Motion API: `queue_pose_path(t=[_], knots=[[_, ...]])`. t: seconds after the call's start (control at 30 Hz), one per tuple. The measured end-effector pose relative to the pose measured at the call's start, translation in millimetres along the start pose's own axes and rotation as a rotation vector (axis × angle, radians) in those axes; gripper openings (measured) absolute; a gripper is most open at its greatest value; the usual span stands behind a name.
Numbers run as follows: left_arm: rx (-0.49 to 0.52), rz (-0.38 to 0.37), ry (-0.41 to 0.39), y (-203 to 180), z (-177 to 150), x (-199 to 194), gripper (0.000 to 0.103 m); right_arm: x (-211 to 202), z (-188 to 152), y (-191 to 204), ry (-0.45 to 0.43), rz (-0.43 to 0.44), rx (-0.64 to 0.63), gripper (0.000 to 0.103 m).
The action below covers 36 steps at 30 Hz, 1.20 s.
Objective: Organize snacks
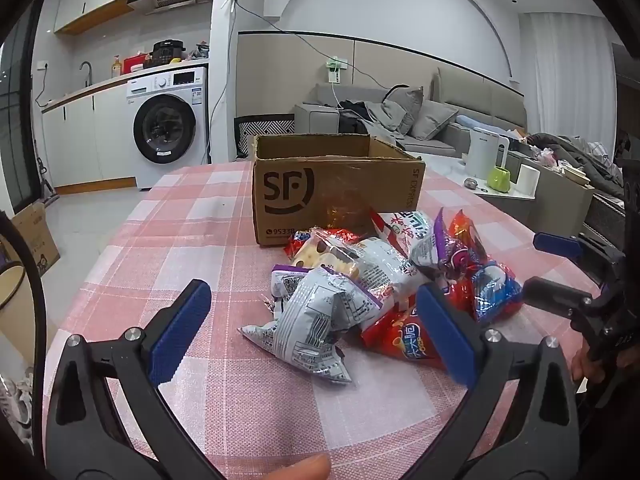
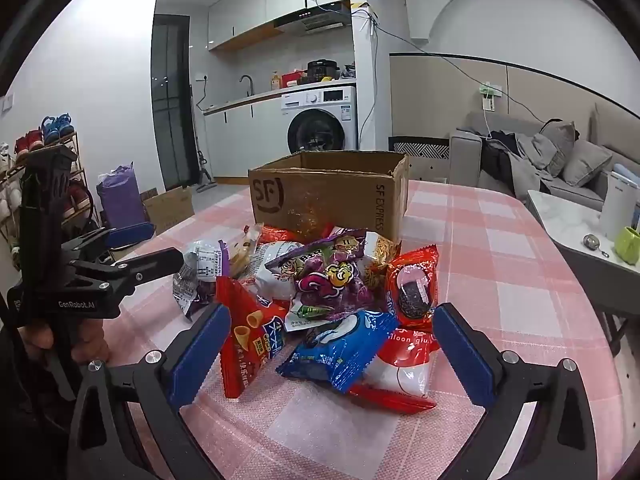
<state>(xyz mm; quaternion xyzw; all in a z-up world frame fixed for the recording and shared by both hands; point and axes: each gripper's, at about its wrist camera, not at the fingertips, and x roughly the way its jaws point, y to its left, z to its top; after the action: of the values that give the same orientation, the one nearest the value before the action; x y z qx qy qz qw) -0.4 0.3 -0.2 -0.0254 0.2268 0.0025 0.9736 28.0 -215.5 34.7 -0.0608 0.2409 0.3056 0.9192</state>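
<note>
A pile of snack packets [image 1: 372, 280] lies on the pink checked tablecloth [image 1: 180, 240] in front of an open brown SF cardboard box [image 1: 336, 184]. My left gripper [image 1: 312, 320] is open and empty, its blue pads either side of a silver-white packet [image 1: 316, 320] at the pile's near edge. In the right wrist view the pile [image 2: 320, 300] sits before the box [image 2: 332, 196]. My right gripper [image 2: 332, 348] is open and empty around a blue packet [image 2: 340, 348] and a red cone-snack packet [image 2: 248, 340]. Each gripper shows in the other's view: the right [image 1: 560, 272], the left [image 2: 132, 248].
A low side table [image 1: 520, 196] to the right holds a white kettle [image 1: 486, 152] and a green cup [image 1: 498, 178]. A washing machine [image 1: 168, 124], a counter and a grey sofa [image 1: 420, 120] stand beyond. A shoe rack [image 2: 44, 168] and a floor box [image 2: 168, 208] stand left.
</note>
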Motion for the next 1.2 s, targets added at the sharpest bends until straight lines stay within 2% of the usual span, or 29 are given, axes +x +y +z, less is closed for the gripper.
queue_pose_path(t=[0.4, 0.47, 1.2], knots=[[0.019, 0.005, 0.002, -8.4, -3.4, -1.5, 0.102, -0.5, 0.8, -3.5, 0.005, -0.001, 0.014, 0.103], [-0.008, 0.003, 0.003, 0.5, -1.1, 2.5, 0.102, 1.4, 1.3, -3.4, 0.011, 0.000, 0.014, 0.103], [-0.006, 0.007, 0.013, -0.5, -1.8, 3.6, 0.102, 7.6, 0.0, -2.8, 0.033, -0.008, 0.014, 0.103]])
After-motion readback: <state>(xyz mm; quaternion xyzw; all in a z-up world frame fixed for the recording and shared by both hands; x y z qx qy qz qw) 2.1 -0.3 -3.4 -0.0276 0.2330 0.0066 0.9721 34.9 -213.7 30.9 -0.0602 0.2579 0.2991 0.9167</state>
